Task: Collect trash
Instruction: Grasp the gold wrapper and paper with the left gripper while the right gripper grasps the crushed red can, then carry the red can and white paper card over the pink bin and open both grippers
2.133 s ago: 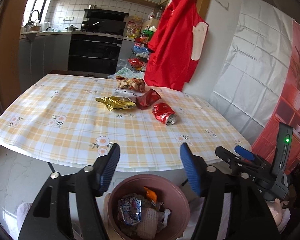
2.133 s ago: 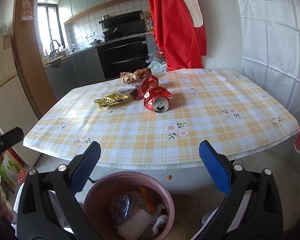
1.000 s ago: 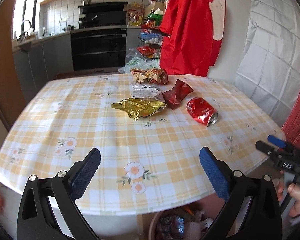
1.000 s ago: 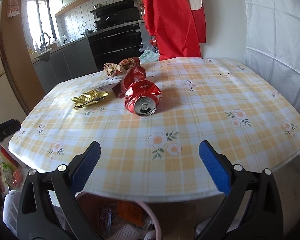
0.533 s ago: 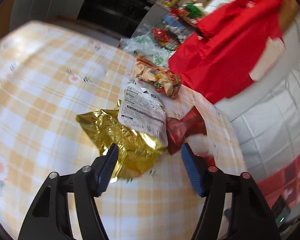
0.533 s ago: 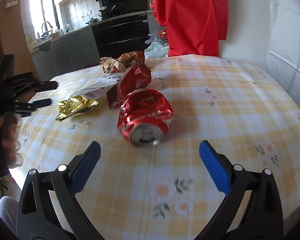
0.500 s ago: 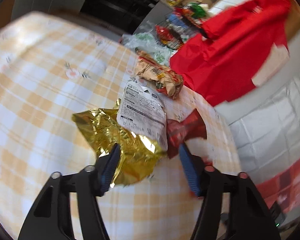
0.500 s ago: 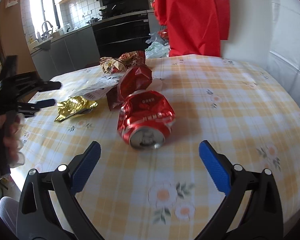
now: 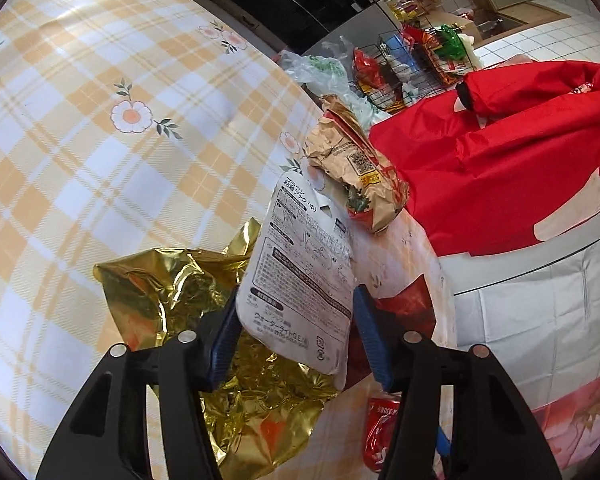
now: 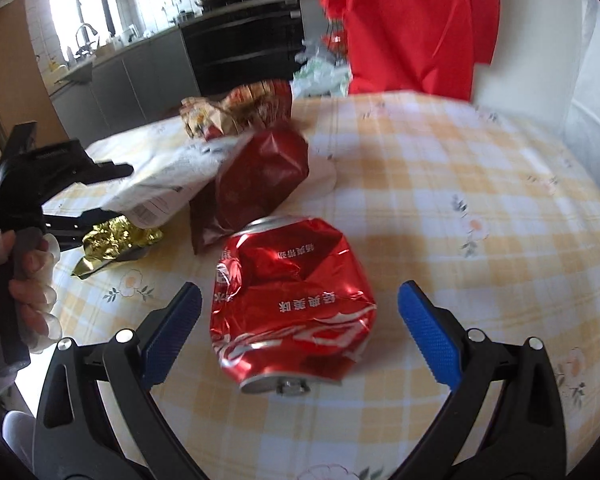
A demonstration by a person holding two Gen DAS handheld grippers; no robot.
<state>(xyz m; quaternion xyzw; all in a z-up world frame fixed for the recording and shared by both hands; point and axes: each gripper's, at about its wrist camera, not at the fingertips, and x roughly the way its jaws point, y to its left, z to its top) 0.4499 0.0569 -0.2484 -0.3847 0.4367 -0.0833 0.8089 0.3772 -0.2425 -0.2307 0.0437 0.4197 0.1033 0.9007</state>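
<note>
My left gripper [image 9: 294, 340], its jaws just widened a little and not pressing, straddles the near end of the white packet [image 9: 300, 276], which lies over the gold wrapper [image 9: 188, 304] on the worktop [image 9: 80, 120]. My right gripper [image 10: 300, 340] is spread wide around the crushed red can [image 10: 292, 312], pads clear of it on both sides. A dark red wrapper [image 10: 260, 184] sits just behind the can, with a crumpled brown bag [image 9: 352, 168] farther back near the red cloth [image 9: 500, 152].

Both grippers now reach over the table from the bin. The left gripper [image 9: 294, 334], jaws narrowed then reopening slightly, straddles the white packet [image 9: 300, 276]; the right gripper [image 10: 298, 326] flanks the can [image 10: 290, 304].
</note>
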